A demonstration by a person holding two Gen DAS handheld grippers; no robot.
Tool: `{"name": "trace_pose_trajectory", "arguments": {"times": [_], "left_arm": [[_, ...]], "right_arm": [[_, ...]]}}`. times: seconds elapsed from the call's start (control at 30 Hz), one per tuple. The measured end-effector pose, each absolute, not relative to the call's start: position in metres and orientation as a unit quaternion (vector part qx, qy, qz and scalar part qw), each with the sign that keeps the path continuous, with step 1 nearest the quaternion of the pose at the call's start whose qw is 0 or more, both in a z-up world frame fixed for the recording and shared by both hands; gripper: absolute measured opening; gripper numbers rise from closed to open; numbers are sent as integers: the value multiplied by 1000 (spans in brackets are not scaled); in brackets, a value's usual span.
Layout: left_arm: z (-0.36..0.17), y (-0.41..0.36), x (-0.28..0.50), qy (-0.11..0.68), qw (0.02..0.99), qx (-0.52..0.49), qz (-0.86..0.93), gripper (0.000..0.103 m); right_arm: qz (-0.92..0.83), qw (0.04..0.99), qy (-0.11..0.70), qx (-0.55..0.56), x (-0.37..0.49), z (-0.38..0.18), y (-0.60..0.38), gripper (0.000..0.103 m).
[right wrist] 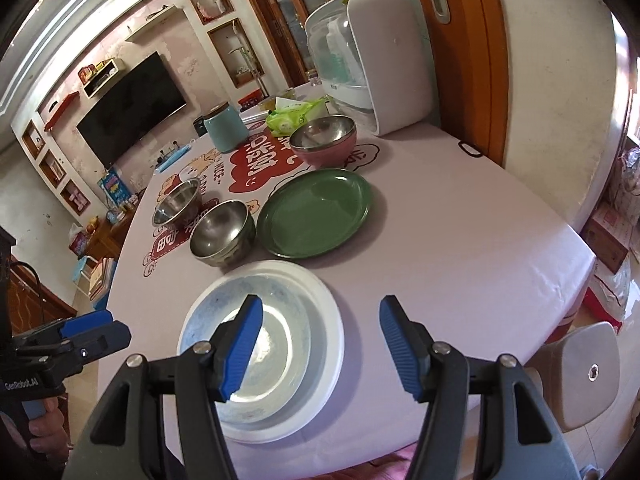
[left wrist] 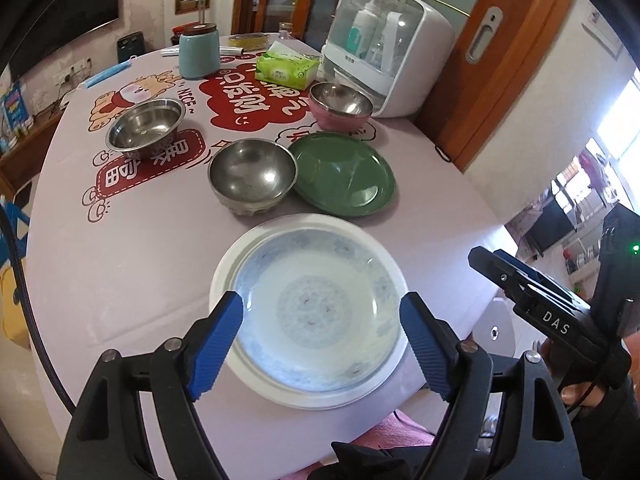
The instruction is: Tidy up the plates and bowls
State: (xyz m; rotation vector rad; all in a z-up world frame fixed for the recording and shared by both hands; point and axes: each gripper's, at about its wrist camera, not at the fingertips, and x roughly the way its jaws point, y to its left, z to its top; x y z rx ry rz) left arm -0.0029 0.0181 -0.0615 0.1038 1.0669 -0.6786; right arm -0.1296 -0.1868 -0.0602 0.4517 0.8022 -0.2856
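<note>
Plates, stacked: blue-patterned shallow porcelain plate (left wrist: pixel 316 316) resting in wider white plate (left wrist: pixel 280 398), near table edge; pattern blurred. Left gripper (left wrist: pixel 322 344) spread wide over them, holding nothing. Right gripper (right wrist: pixel 320 346) likewise agape, empty, its left finger (right wrist: pixel 240 344) hiding part of the stack. Beyond: plain steel bowl (left wrist: pixel 253 174) just beside green round plate (left wrist: pixel 344 174); flat-rimmed steel bowl (left wrist: pixel 145 128); pink steel-lined bowl (left wrist: pixel 340 105).

The table holds three plates, blue (left wrist: pixel 316 316), white (left wrist: pixel 224 272), green (left wrist: pixel 344 176), and three bowls: two steel (left wrist: pixel 144 128) (left wrist: pixel 252 172), one pink (left wrist: pixel 340 106).
</note>
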Motion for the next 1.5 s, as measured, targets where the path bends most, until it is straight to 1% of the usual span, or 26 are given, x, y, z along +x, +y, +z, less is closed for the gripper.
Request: {"name": "trace_pose_trajectory", "arguments": {"times": [0.47, 0.67, 0.9, 1.2, 1.5], "left_arm": [[-62, -47, 6, 514, 816, 5, -266, 82], [-71, -74, 17, 528, 816, -24, -233, 82], [-78, -96, 31, 521, 829, -54, -195, 82], [-100, -108, 54, 528, 831, -90, -149, 82], [-133, -112, 76, 537, 824, -137, -119, 82]], "right_arm": [[-56, 878, 412, 236, -107, -67, -263, 61], [-17, 871, 428, 241, -85, -76, -300, 61], [25, 865, 449, 224, -53, -87, -331, 61], [66, 863, 463, 192, -26, -92, -354, 61], [96, 859, 471, 177, 12, -104, -371, 61]]}}
